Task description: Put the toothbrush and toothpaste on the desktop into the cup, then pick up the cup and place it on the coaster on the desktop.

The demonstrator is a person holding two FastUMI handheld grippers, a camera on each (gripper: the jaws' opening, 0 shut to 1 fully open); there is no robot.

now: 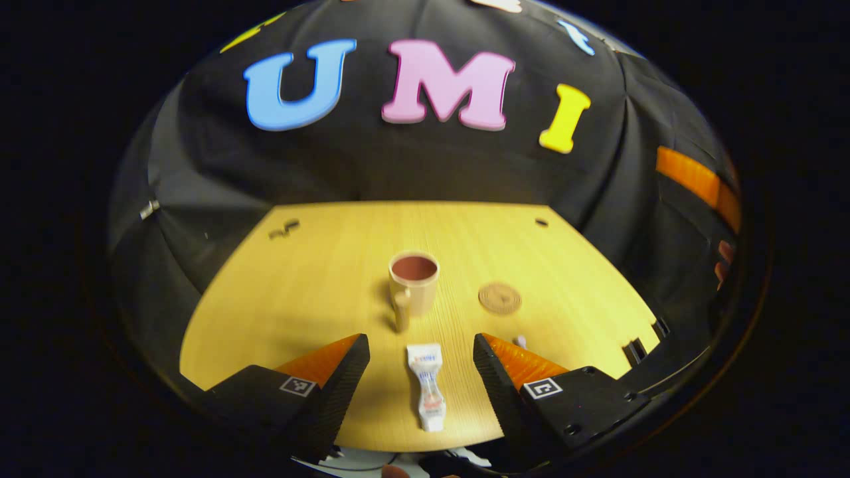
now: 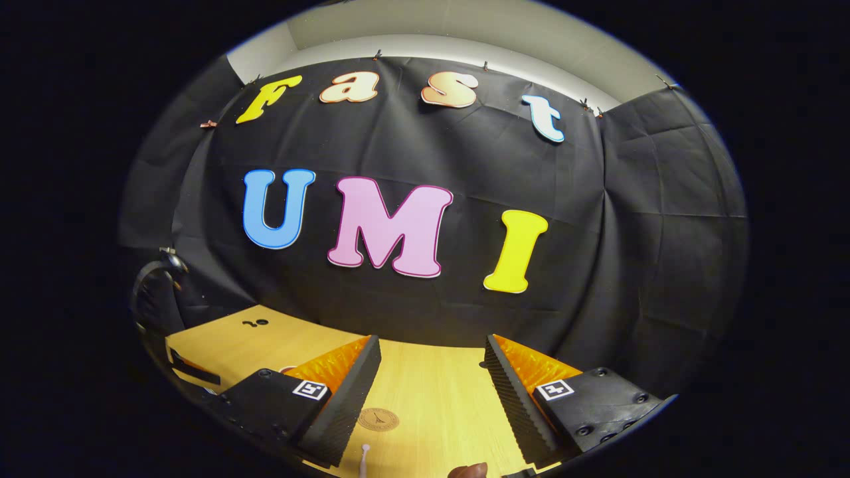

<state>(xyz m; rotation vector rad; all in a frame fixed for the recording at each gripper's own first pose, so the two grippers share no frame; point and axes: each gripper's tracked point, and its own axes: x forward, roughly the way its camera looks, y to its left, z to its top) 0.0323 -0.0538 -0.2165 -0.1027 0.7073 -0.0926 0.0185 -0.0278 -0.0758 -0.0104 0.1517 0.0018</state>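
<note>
The left hand-held gripper is hanging over the near edge of the surface with its two fingers spread wide apart, and it is holding nothing. The toothpaste is lying flat right between those fingers, touching neither one. Its long side is pointing straight away from the gripper, toward the cup. So this gripper looks like the nearer one for grabbing it, and its fingers would be closing across the thin sides.

The cup is standing upright just past the toothpaste, and nothing is showing inside it. The coaster is lying flat to the right of the cup, a little apart.

The right hand-held gripper is also wide open and holding nothing. The coaster is sitting between its fingers, farther off. The toothbrush is getting cut off at the bottom edge, so only one end is peeking out, and it is hard to tell which way it is lying.
</note>
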